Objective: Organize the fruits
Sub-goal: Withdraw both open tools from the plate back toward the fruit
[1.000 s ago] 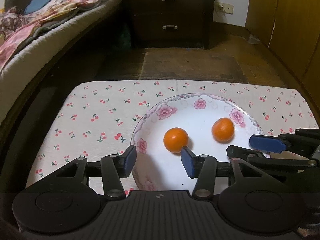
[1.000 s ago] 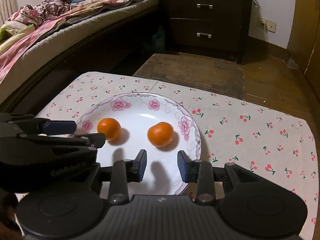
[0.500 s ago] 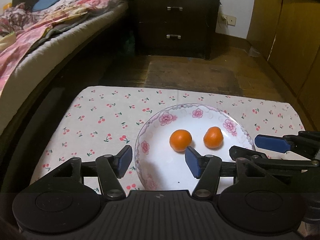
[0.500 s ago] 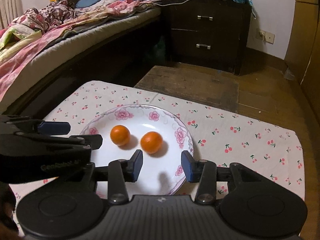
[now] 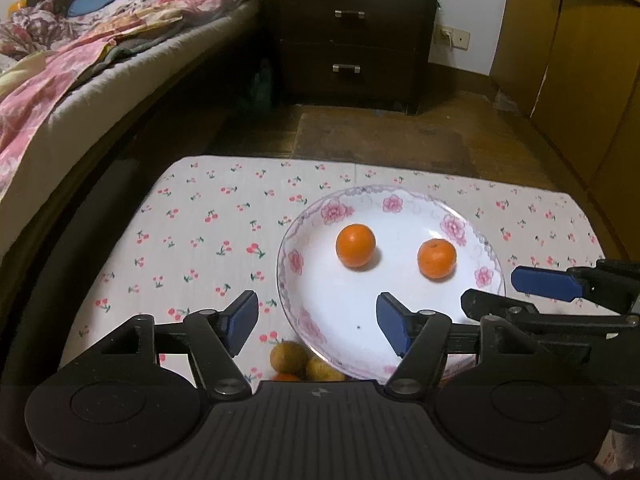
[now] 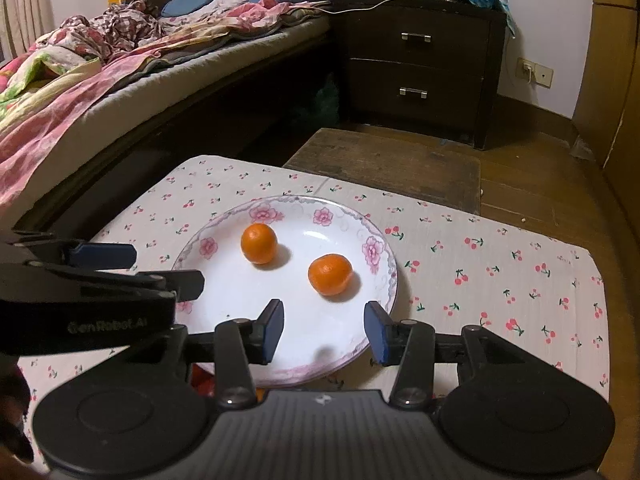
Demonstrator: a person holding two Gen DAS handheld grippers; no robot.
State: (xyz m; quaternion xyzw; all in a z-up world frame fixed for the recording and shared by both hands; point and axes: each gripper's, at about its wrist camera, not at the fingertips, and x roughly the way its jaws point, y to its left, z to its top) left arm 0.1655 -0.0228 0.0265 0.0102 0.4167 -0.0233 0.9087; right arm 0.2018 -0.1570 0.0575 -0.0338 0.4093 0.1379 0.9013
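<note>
A white plate with pink flowers (image 5: 320, 312) (image 6: 224, 292) sits on the cherry-print cloth and holds two oranges, a left orange (image 5: 355, 245) (image 6: 259, 243) and a right orange (image 5: 436, 258) (image 6: 330, 274). My left gripper (image 5: 316, 324) is open and empty over the plate's near left rim. My right gripper (image 6: 325, 330) is open and empty over the plate's near right part. Two yellowish fruits (image 5: 289, 357) and a sliver of orange fruit lie at the near rim, partly hidden by the left gripper body.
The cherry-print cloth (image 5: 200, 240) (image 6: 500, 272) covers a low table. A bed with bedding (image 5: 60, 80) runs along the left. A dark nightstand (image 5: 352, 40) stands behind, with wooden floor (image 6: 520, 184) and a wooden cabinet (image 5: 580, 80) at the right.
Both grippers have pulled back and up from the plate, both still open. The oranges look farther off, and fruits near the plate's front rim have come into the left wrist view.
</note>
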